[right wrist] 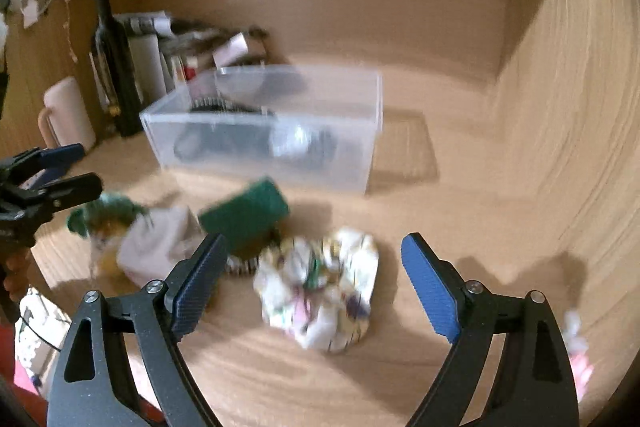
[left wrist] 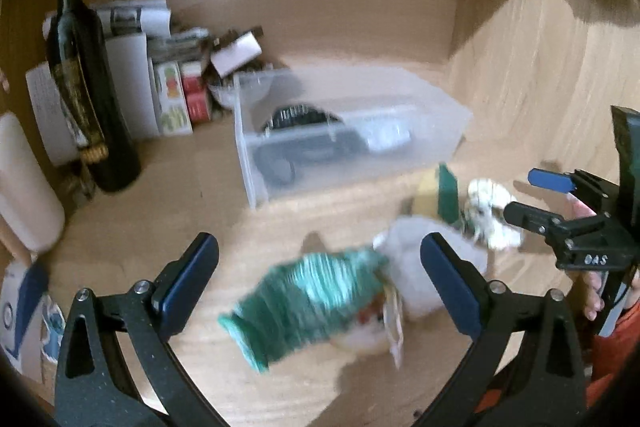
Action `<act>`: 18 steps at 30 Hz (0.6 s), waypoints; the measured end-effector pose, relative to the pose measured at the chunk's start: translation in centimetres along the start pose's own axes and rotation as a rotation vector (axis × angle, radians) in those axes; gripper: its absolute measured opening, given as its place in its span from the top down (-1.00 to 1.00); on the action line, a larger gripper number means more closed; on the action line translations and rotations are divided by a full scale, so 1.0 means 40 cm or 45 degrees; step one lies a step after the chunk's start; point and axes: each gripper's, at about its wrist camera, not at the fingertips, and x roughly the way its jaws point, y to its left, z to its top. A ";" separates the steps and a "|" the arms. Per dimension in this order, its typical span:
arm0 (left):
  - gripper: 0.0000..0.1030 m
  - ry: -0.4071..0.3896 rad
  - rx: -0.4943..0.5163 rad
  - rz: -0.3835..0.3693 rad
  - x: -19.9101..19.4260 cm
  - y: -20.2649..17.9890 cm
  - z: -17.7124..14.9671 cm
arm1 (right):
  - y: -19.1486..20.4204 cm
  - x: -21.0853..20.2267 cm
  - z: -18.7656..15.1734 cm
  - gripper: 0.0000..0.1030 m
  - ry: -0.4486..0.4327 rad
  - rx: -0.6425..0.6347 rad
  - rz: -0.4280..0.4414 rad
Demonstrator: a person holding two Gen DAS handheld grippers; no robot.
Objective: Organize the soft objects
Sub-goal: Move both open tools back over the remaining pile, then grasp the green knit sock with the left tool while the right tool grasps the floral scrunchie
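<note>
Both claws spread wide, nothing gripped. Left gripper (left wrist: 320, 281) hangs over the green striped cloth (left wrist: 308, 307), likely lining up a grab; right gripper (right wrist: 314, 281) likewise over the crumpled floral cloth (right wrist: 320, 291). Landmark: clear plastic bin (right wrist: 264, 131), probably the drop spot. All softs lie in front of it, incl. green sponge (right wrist: 244, 215) & pale cloth (right wrist: 156, 247), which crowd the picks. Wine bottle (left wrist: 86, 83) stands left of bin, w/ boxes behind.

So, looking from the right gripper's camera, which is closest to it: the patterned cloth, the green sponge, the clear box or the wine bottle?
1. Patterned cloth, between the open right gripper's fingers.
2. Green sponge, just behind, to the left.
3. Clear box, mid-desk.
4. Wine bottle, back left.
</note>
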 end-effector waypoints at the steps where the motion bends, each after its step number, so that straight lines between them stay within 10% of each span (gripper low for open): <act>1: -0.99 0.019 -0.004 -0.006 0.006 -0.001 -0.013 | -0.004 0.008 -0.008 -0.70 0.016 0.013 0.002; 9: -0.73 0.062 -0.092 -0.047 0.039 0.030 -0.050 | -0.004 0.038 -0.039 -0.64 0.076 0.042 0.028; 18: 0.00 0.077 -0.128 -0.104 0.054 0.055 -0.034 | 0.006 0.057 -0.057 0.20 0.090 -0.012 -0.007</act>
